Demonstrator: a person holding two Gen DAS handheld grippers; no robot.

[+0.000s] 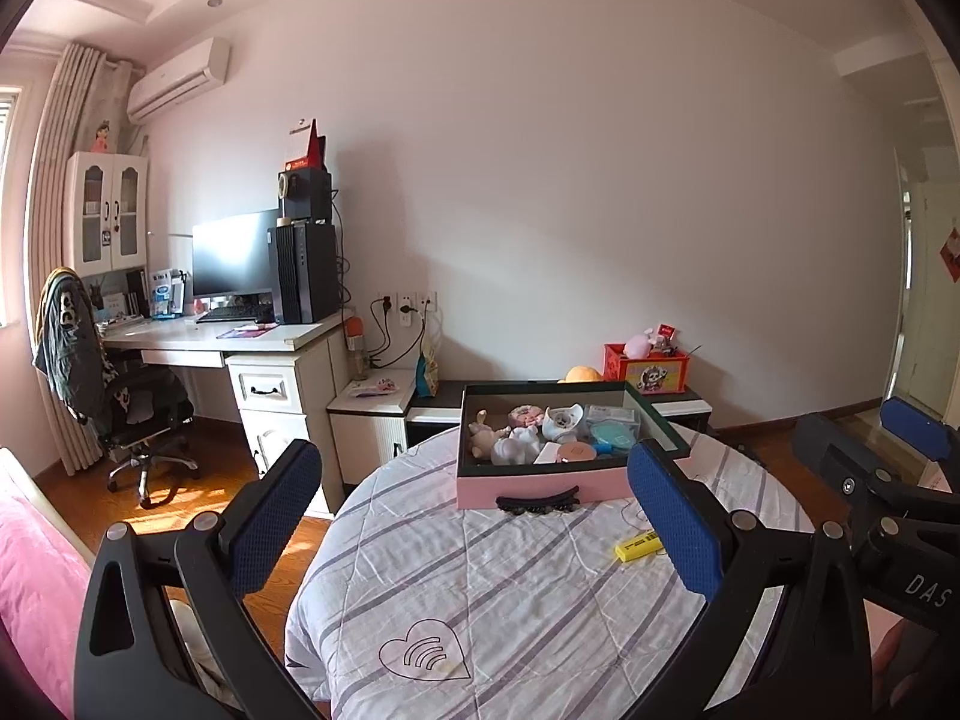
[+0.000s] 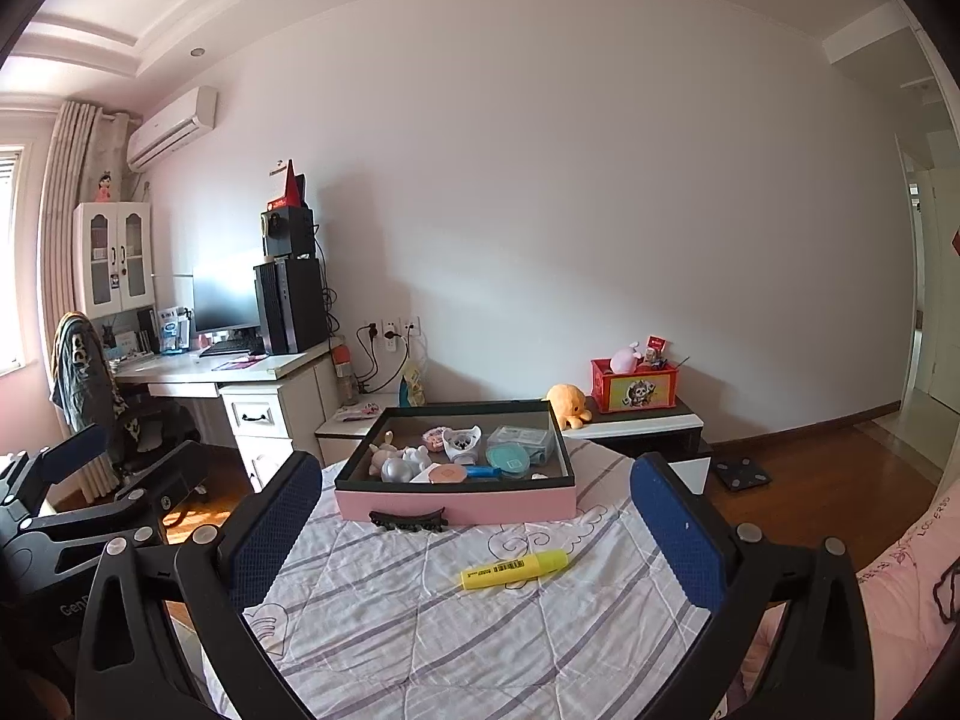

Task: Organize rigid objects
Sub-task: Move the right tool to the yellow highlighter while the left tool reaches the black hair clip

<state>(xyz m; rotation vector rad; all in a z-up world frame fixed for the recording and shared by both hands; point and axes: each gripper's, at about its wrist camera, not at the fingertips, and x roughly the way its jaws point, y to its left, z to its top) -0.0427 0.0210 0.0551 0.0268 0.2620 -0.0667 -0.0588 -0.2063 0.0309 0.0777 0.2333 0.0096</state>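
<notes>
Both your left tongs and right tongs gape wide, empty; the yellow highlighter lies near the pink box, apparently apart.

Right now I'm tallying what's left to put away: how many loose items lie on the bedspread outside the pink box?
2: a yellow highlighter lying on the bedspread, and a black hair claw against the front of the pink box. Both hand-held grippers are open and empty.

You have a pink box with a dark rim standing open toward the far edge of the quilt-covered surface, packed with small figurines, a teal round case and other trinkets. A black hair claw lies touching its near wall. Your yellow highlighter lies flat nearer the middle, capped, apart from both.
</notes>
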